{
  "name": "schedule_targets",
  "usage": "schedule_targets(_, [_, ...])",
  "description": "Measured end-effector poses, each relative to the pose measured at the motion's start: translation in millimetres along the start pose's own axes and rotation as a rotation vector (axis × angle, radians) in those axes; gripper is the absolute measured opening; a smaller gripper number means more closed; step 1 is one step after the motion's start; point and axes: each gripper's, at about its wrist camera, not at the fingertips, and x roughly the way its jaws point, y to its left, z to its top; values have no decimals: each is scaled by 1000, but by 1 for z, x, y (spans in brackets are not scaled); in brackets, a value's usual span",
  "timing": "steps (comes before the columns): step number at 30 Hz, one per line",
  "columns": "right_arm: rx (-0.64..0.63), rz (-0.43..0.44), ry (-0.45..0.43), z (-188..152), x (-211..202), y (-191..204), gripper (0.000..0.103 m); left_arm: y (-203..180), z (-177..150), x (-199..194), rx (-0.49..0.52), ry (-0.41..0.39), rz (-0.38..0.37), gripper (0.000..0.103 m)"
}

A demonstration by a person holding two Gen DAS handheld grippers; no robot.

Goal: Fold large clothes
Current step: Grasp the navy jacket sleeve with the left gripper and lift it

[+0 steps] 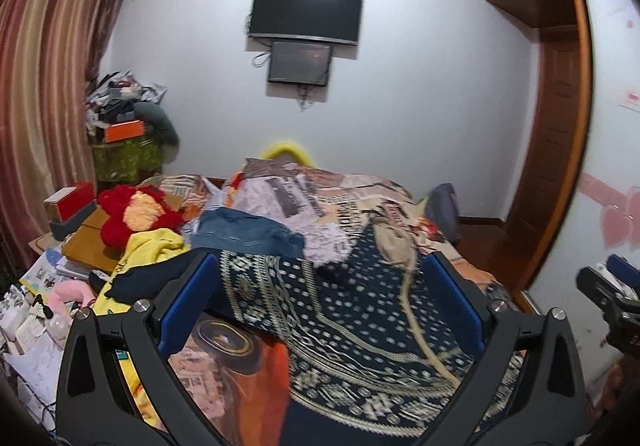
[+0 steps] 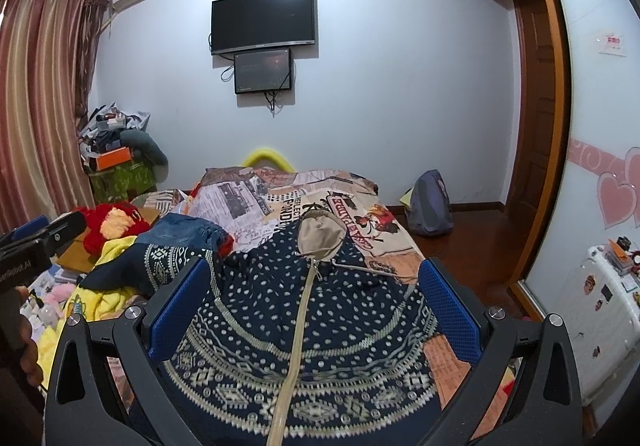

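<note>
A navy hooded jacket [image 2: 304, 330] with a cream pattern, a beige zip and a beige-lined hood [image 2: 320, 236] lies front up on the bed, with one sleeve [image 2: 160, 258] spread to the left. It also shows in the left wrist view [image 1: 360, 318]. My right gripper [image 2: 316, 282] is open above its chest and empty. My left gripper [image 1: 320, 278] is open above its left part and empty. Each gripper shows at the edge of the other's view: the right one [image 1: 612, 294] and the left one [image 2: 36, 246].
The bed has a printed cover [image 2: 280, 198]. Folded jeans [image 1: 244, 232], a yellow garment [image 1: 152, 246] and a red plush toy [image 1: 136, 214] lie to the left. A cluttered side table [image 1: 36, 306] stands at the left. A backpack [image 2: 430, 206] sits on the floor and a white suitcase [image 2: 600, 326] stands at the right.
</note>
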Motion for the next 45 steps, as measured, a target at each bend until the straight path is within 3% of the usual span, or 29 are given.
schedule_targets(8, [-28, -32, 44, 5, 54, -2, 103, 45, 6, 66, -28, 11, 130, 103])
schedule_targets(13, [-19, -57, 107, 3, 96, -11, 103, 68, -3, 108, 61, 18, 265, 103])
schedule_targets(15, [-7, -61, 141, 1, 112, -14, 103, 81, -9, 122, 88, 33, 279, 103])
schedule_targets(21, [-4, -113, 253, -16, 164, -22, 103, 141, -37, 159, 9, 126, 224, 103])
schedule_targets(25, [8, -119, 322, -28, 193, -26, 103, 187, -58, 187, -82, 242, 216, 103])
schedule_targets(32, [21, -123, 409, -48, 221, -24, 103, 286, -106, 224, -406, 417, 170, 103])
schedule_targets(36, [10, -118, 439, -54, 231, -20, 103, 325, -125, 236, -568, 452, 104, 100])
schedule_targets(38, [0, -120, 449, -55, 234, -17, 103, 338, -133, 240, -629, 456, 80, 93])
schedule_targets(45, [-64, -131, 472, -60, 241, -4, 103, 367, -137, 251, -738, 398, 31, 86])
